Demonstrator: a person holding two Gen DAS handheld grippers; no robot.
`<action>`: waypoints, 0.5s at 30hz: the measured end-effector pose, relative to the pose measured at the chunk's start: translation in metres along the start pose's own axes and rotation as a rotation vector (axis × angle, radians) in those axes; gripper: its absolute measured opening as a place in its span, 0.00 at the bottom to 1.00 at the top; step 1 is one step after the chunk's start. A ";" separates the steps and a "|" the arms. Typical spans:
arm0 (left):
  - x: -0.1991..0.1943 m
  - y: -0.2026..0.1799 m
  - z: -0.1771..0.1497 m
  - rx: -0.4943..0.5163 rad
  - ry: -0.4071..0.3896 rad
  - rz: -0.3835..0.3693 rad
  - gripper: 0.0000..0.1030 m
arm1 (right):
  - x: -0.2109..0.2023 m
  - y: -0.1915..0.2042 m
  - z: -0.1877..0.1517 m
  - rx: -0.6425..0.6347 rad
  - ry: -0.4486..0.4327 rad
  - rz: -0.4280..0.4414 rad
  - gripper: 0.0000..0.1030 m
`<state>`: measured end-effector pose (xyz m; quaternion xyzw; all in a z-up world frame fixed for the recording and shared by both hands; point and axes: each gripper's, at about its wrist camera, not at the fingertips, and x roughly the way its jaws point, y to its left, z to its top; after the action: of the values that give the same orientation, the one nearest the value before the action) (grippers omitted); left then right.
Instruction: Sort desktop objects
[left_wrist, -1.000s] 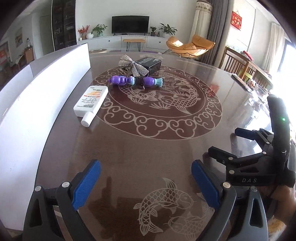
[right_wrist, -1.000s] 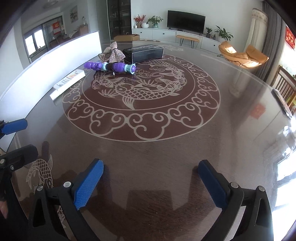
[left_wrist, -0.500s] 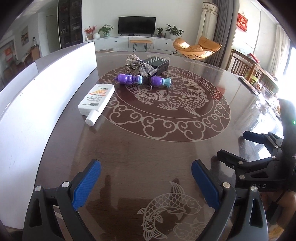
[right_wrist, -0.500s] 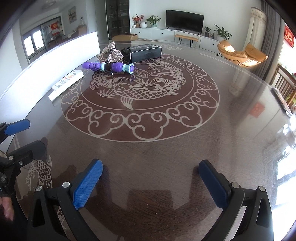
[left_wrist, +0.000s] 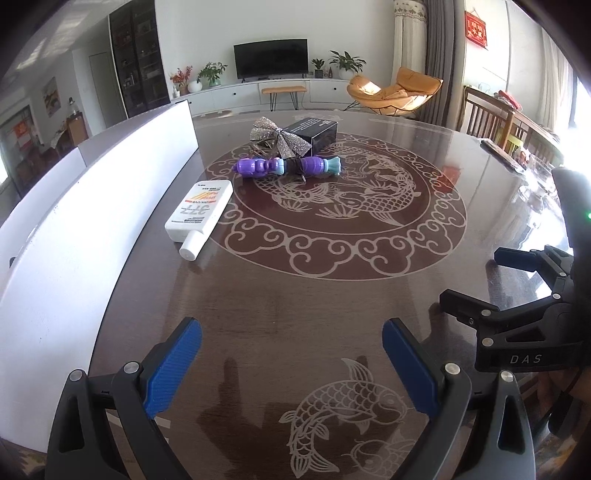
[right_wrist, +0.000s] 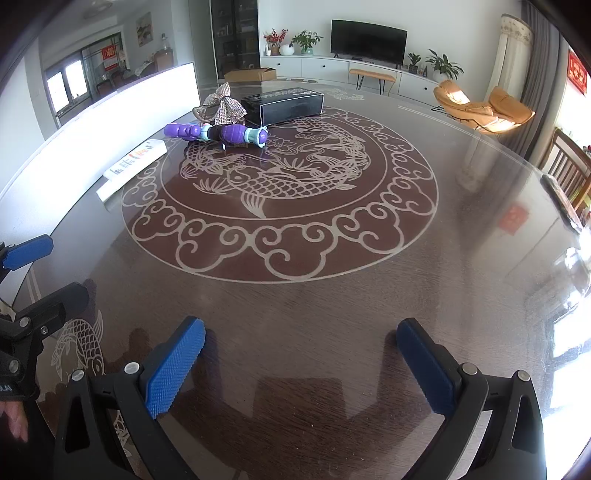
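A white bottle lies flat on the dark round table, cap toward me; it also shows in the right wrist view. Beyond it lie a purple and teal toy, a silver glitter bow and a black box. My left gripper is open and empty over the near table edge. My right gripper is open and empty, and shows in the left wrist view at the right.
A long white board stands on edge along the table's left side. A dark remote lies at the table's far right edge. Wooden chairs stand behind the table on the right.
Both grippers have drawn slightly back and tilted, so the objects sit a little farther and more centred in view. Nothing on the table has moved.
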<state>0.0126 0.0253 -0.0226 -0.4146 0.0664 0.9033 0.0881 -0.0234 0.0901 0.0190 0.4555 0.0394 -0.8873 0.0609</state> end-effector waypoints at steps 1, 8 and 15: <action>0.001 0.000 0.000 0.003 0.003 0.002 0.97 | 0.000 0.000 0.000 0.000 0.000 0.000 1.00; 0.012 0.023 0.016 -0.081 0.011 -0.030 0.97 | 0.000 0.000 0.000 0.000 0.000 0.000 1.00; 0.048 0.072 0.045 -0.184 0.038 0.054 0.97 | 0.000 0.000 0.000 0.000 0.000 0.000 1.00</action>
<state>-0.0672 -0.0308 -0.0268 -0.4360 -0.0039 0.8996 0.0241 -0.0233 0.0899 0.0190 0.4556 0.0392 -0.8873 0.0608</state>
